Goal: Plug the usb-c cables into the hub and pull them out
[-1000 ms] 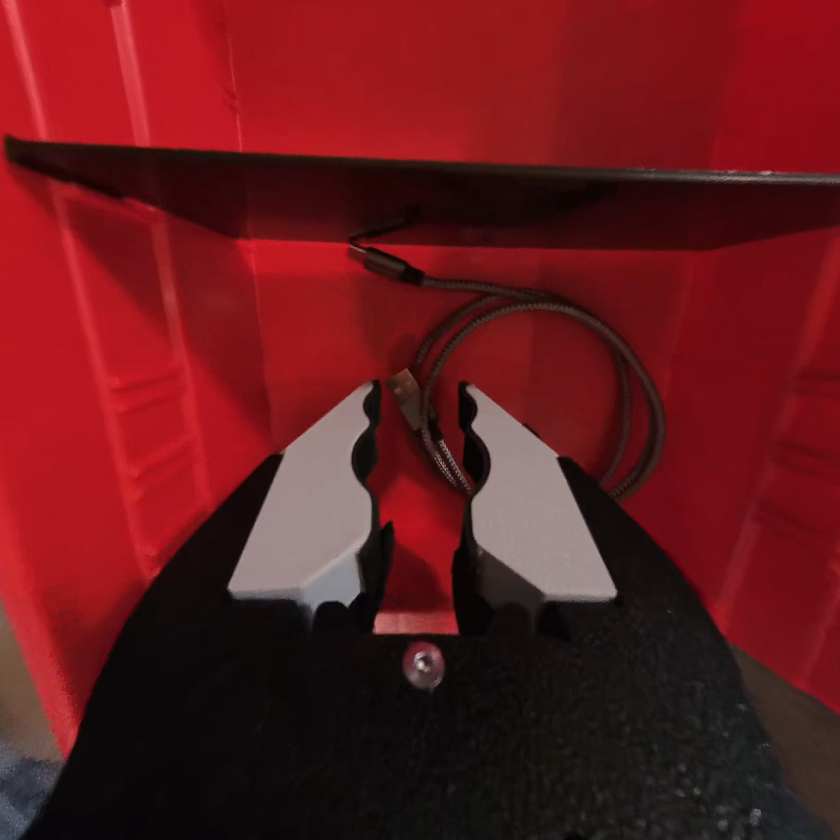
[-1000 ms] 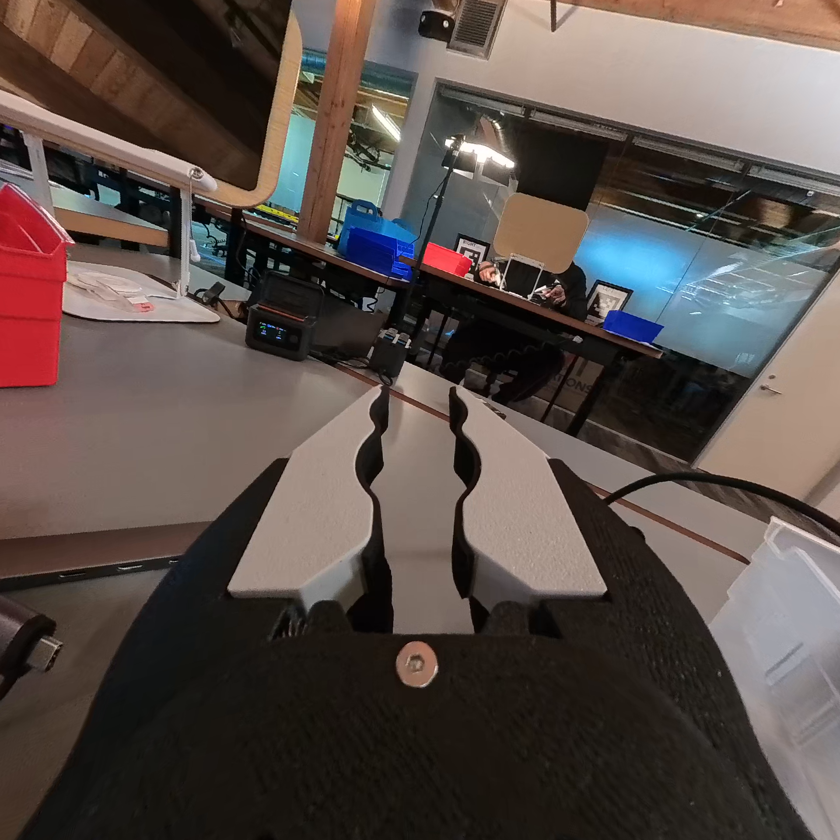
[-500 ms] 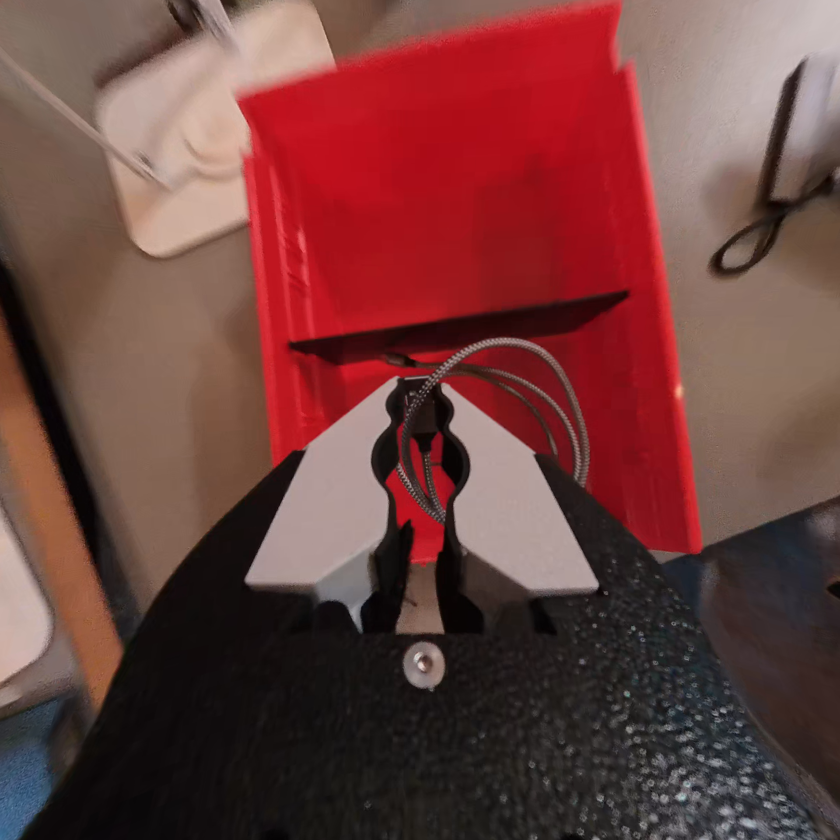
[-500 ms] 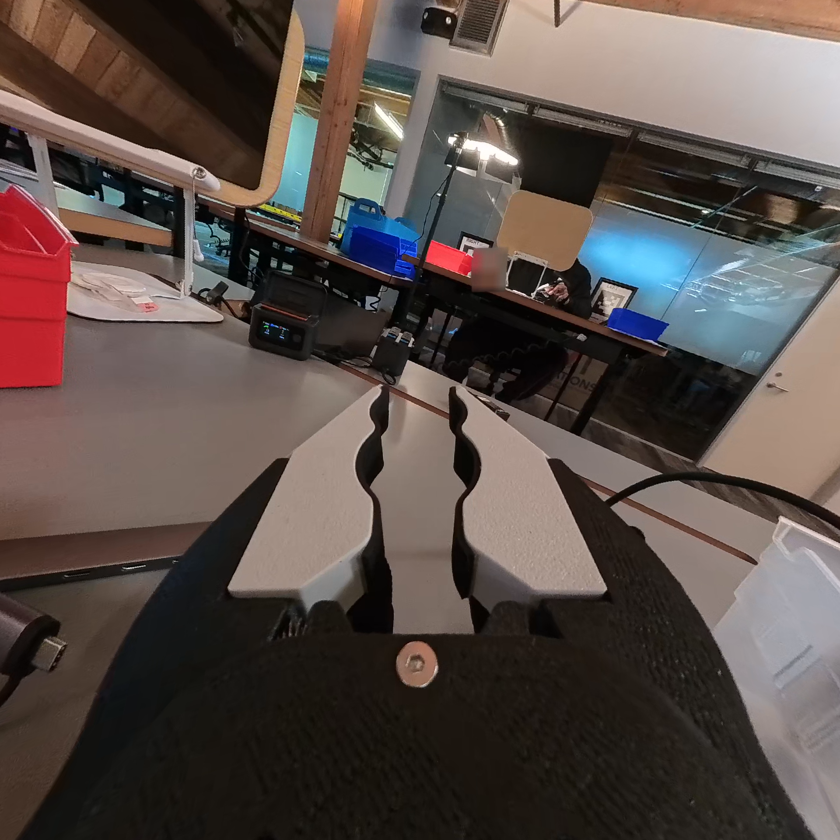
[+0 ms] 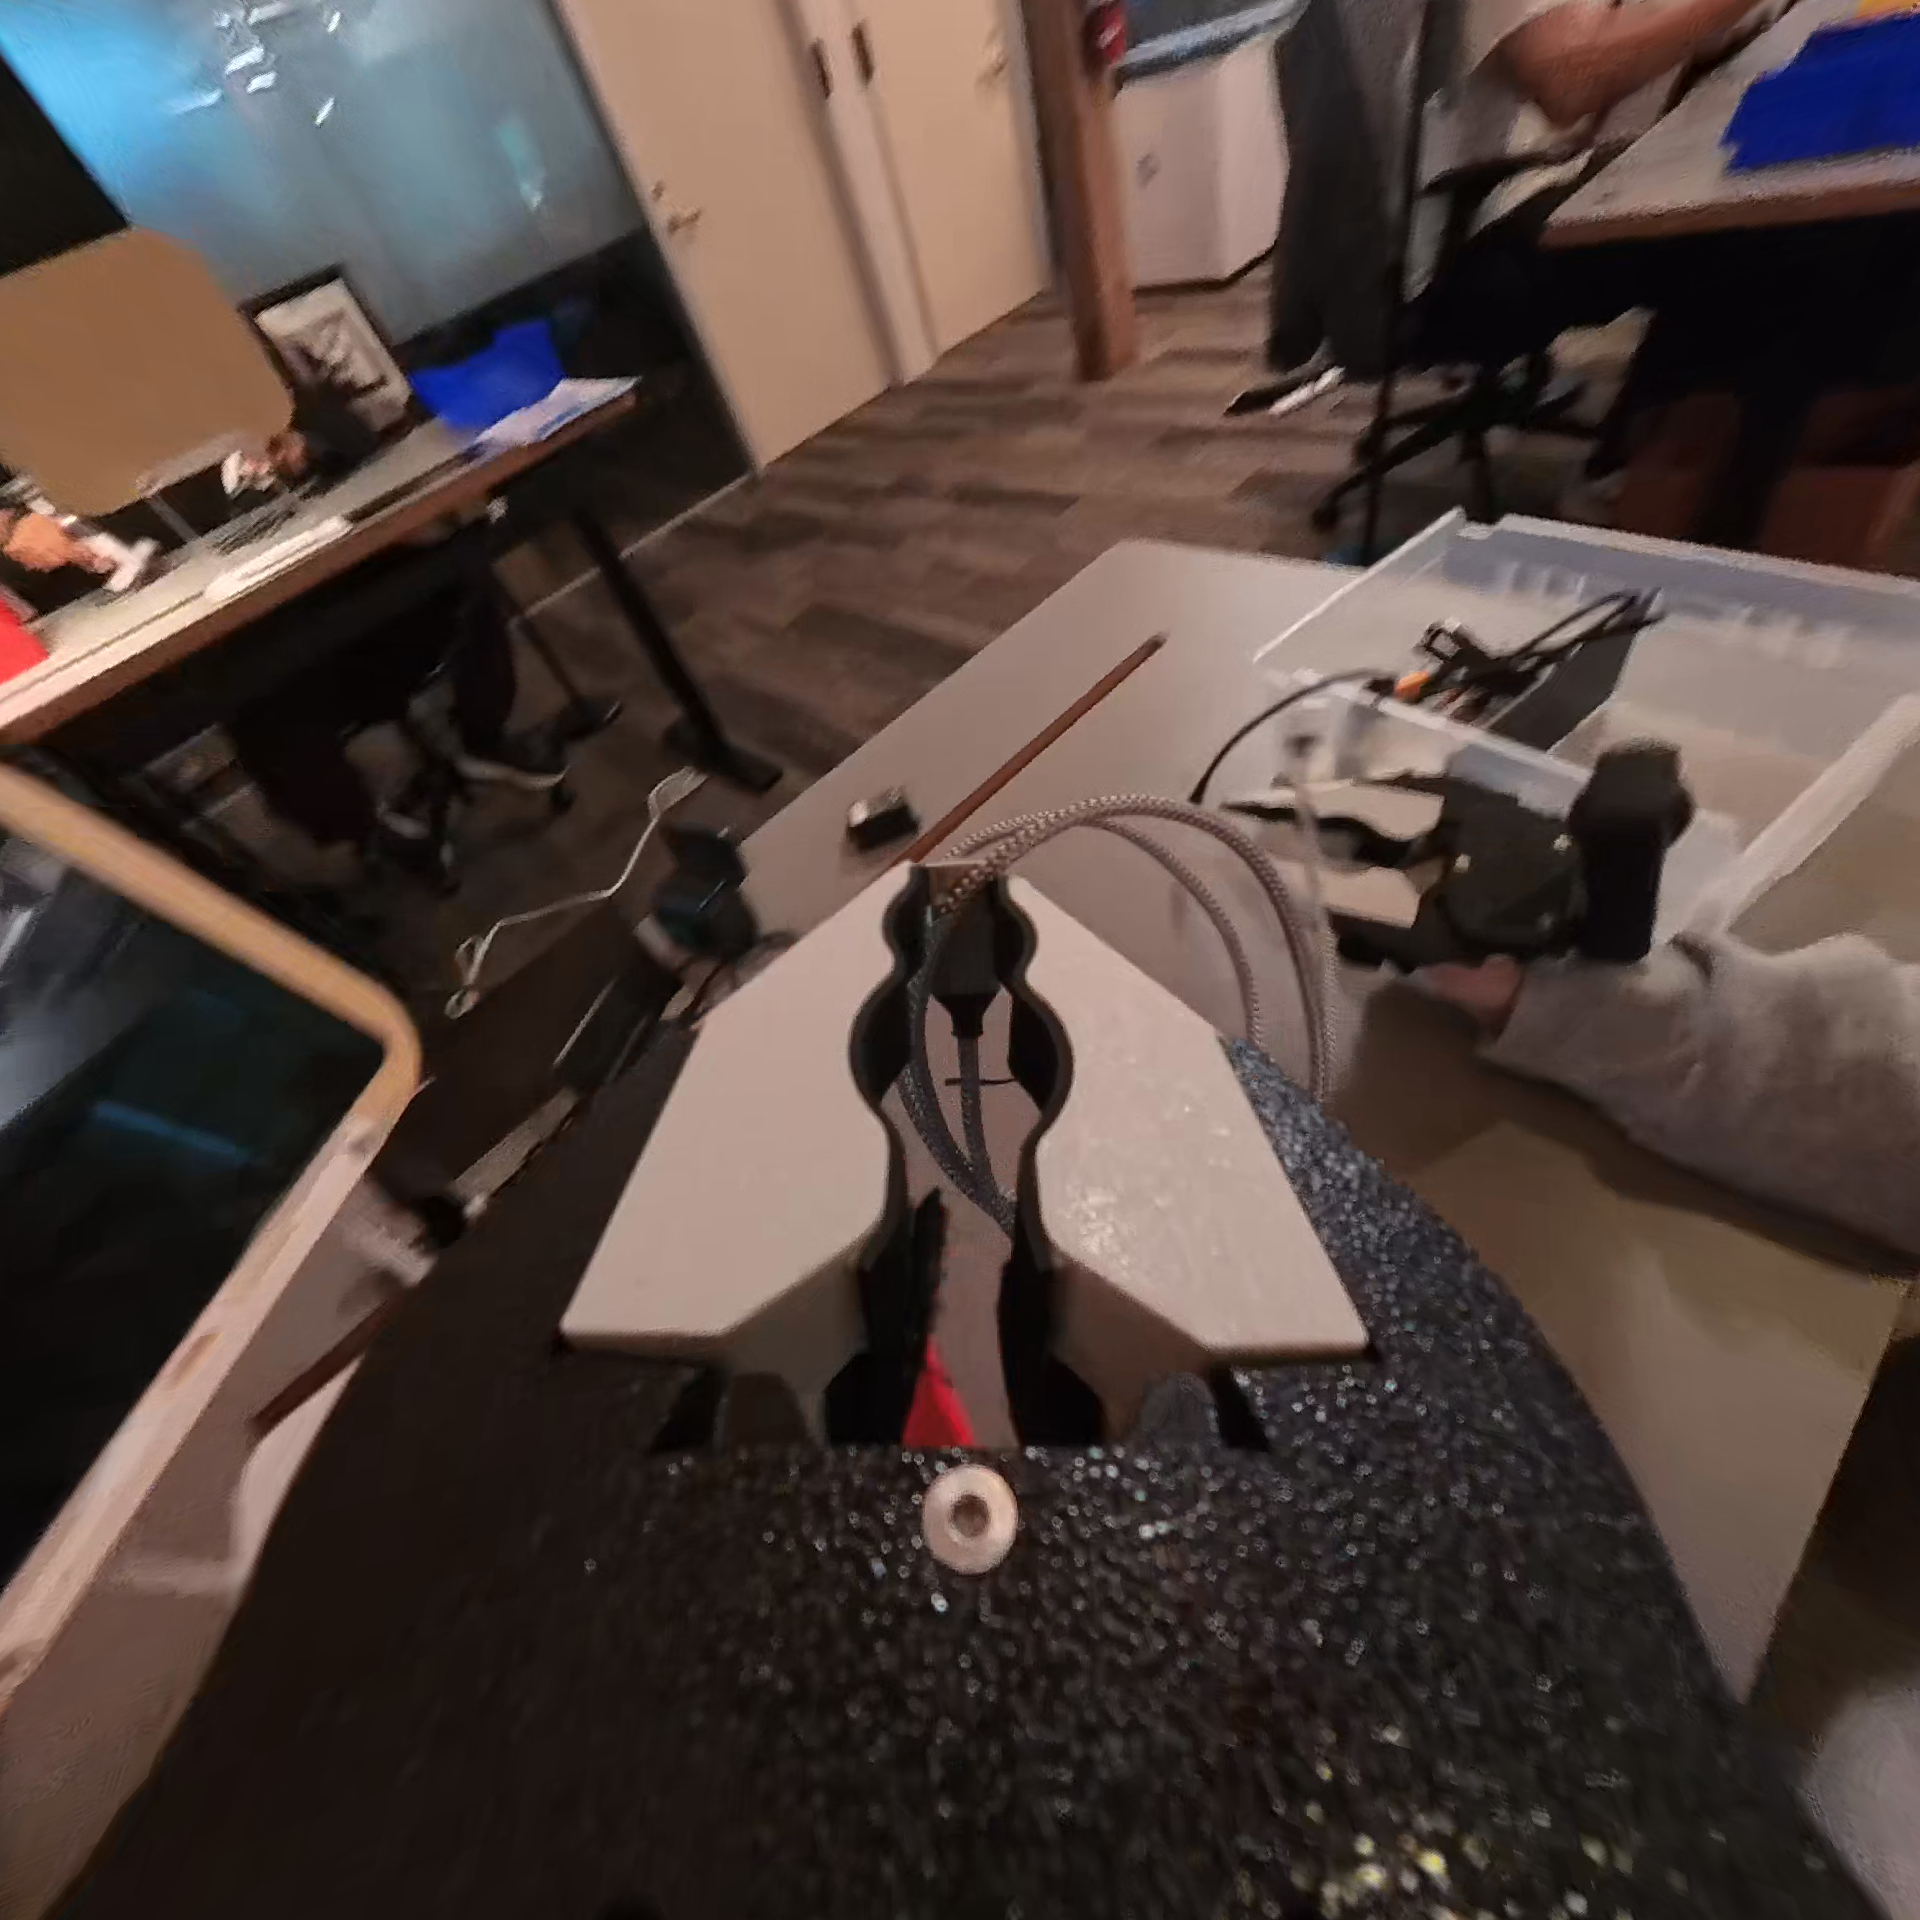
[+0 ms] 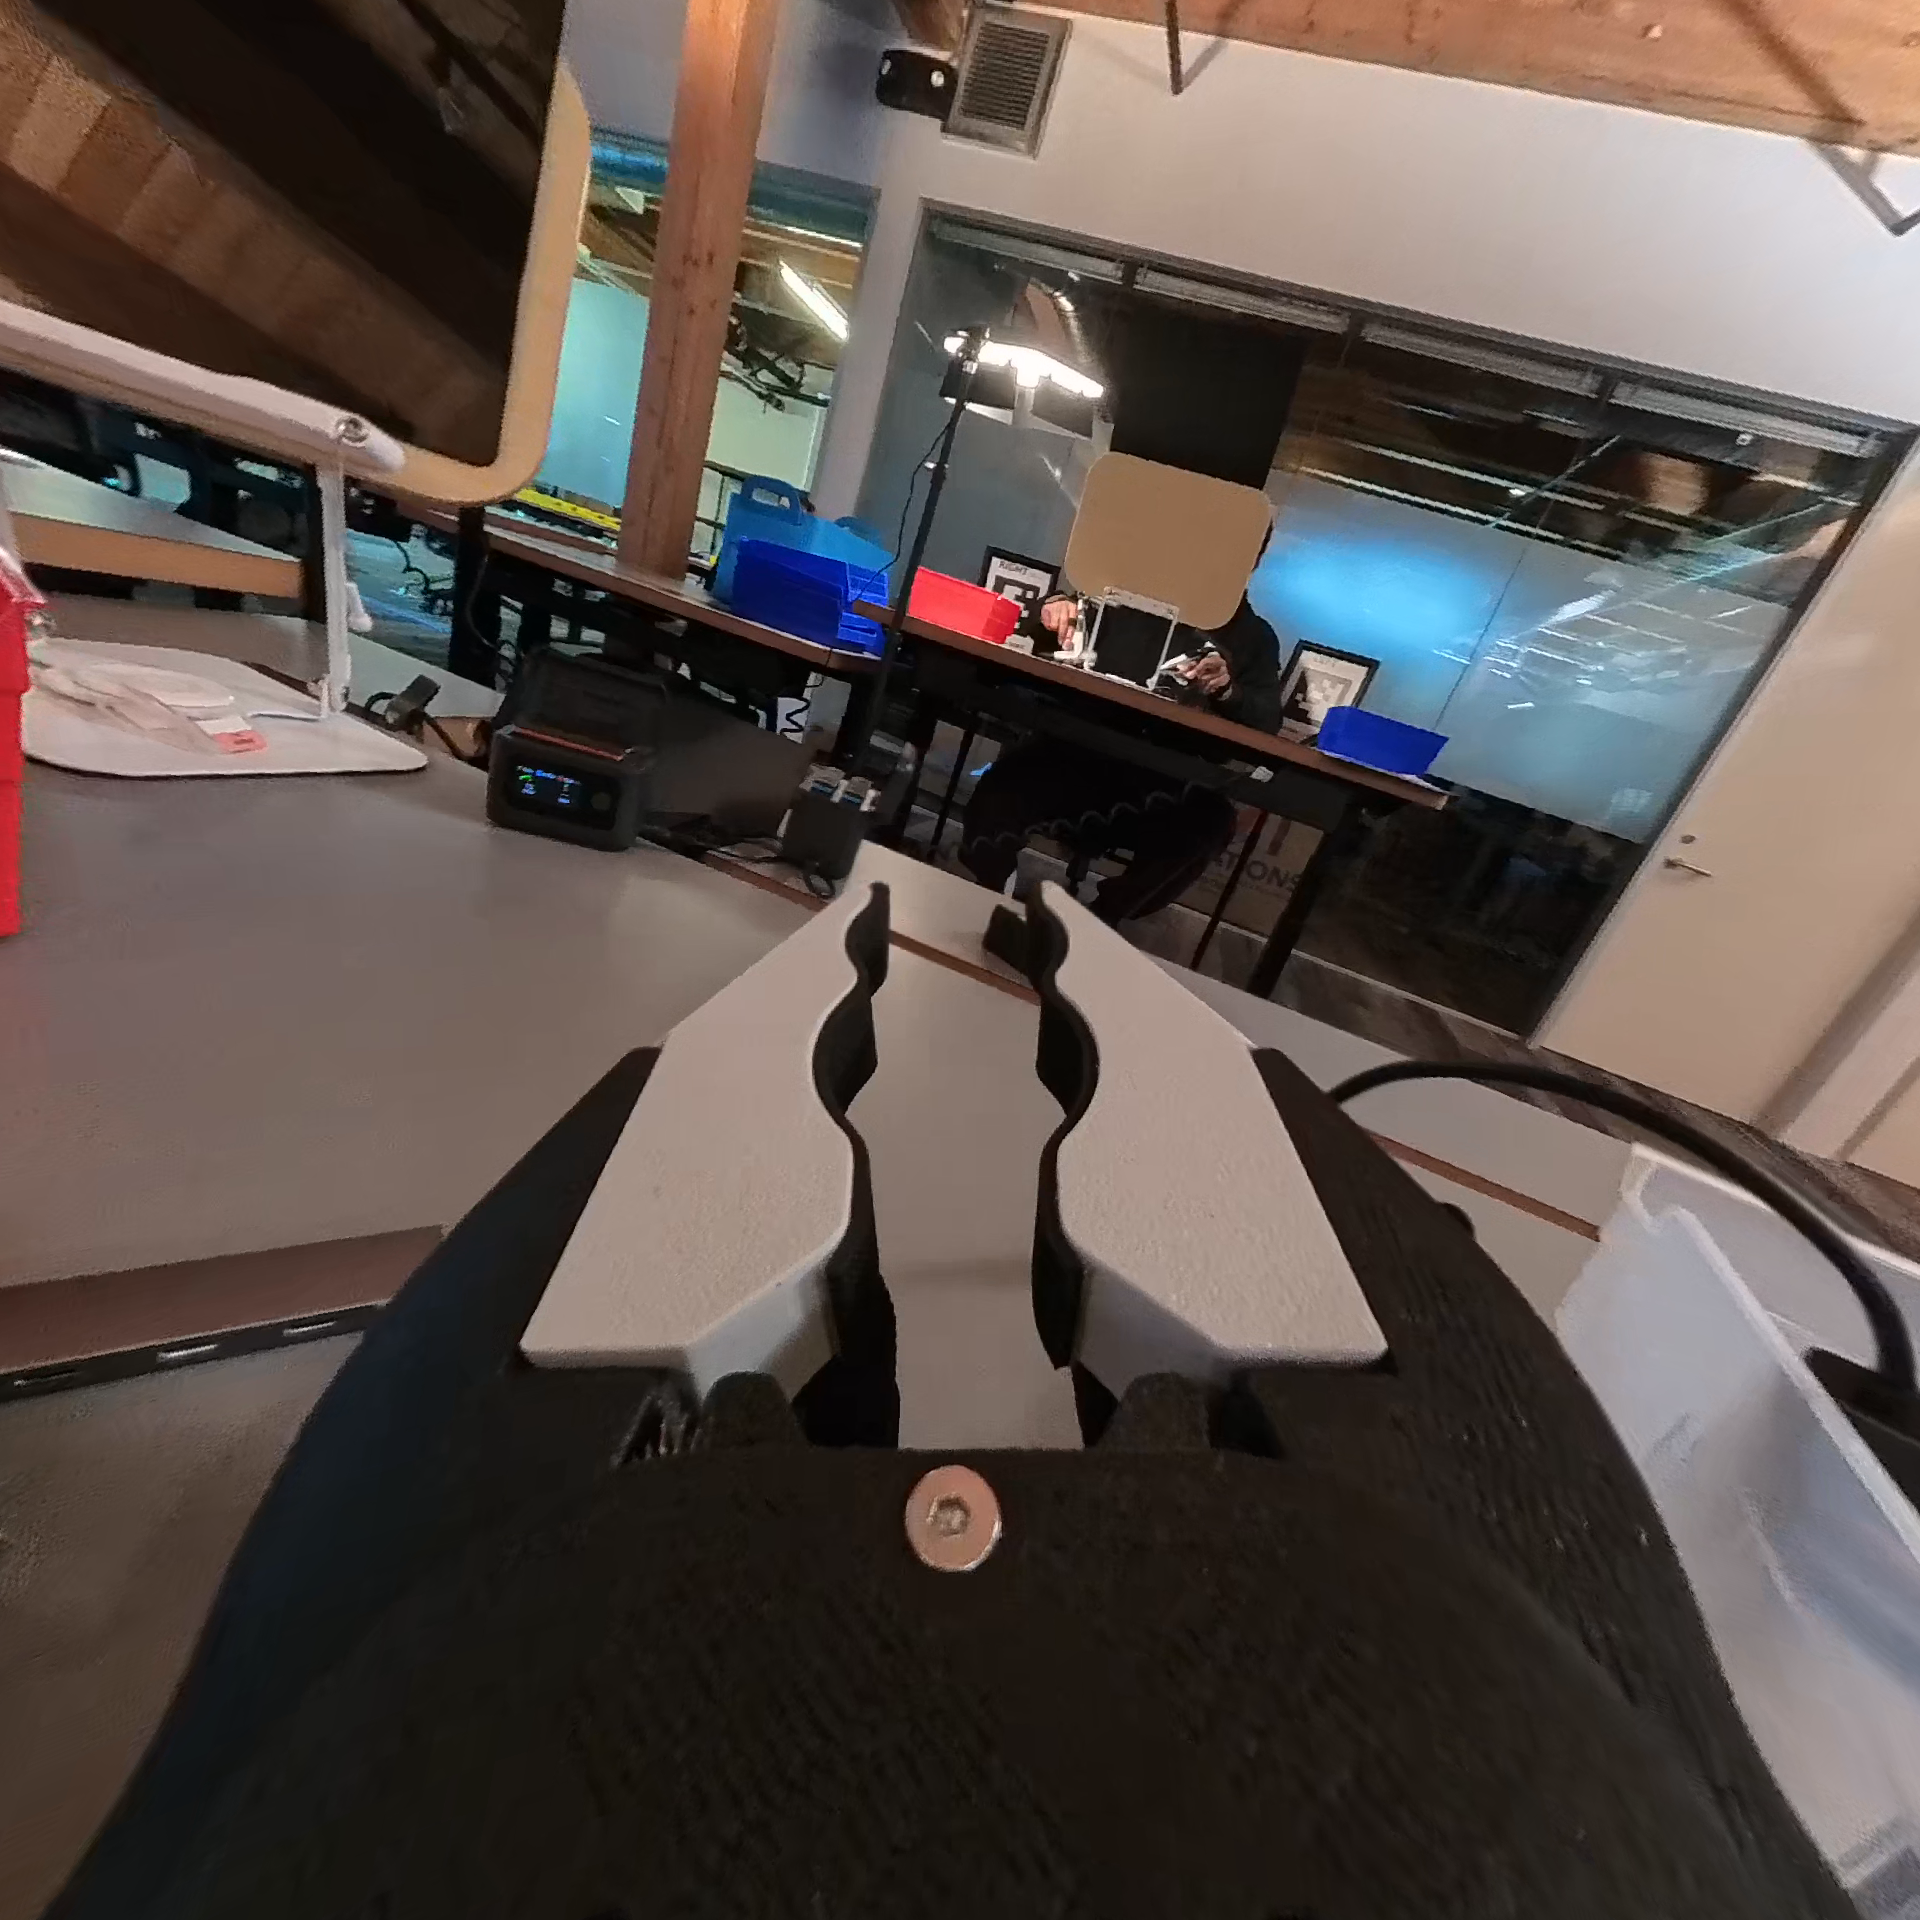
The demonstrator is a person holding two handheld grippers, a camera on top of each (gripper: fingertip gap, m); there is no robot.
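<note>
Grey table (image 6: pixel 260 1039): bears the slim hub (image 6: pixel 187 1320) at your right gripper's left. Right gripper (image 6: pixel 956 925): yours, released, nothing between its fingers. Left gripper (image 5: pixel 961 894): clenched on the braided usb-c cable (image 5: pixel 1174 831) (loops hanging right, above the table), plug (image 5: pixel 961 961) between the fingers.
</note>
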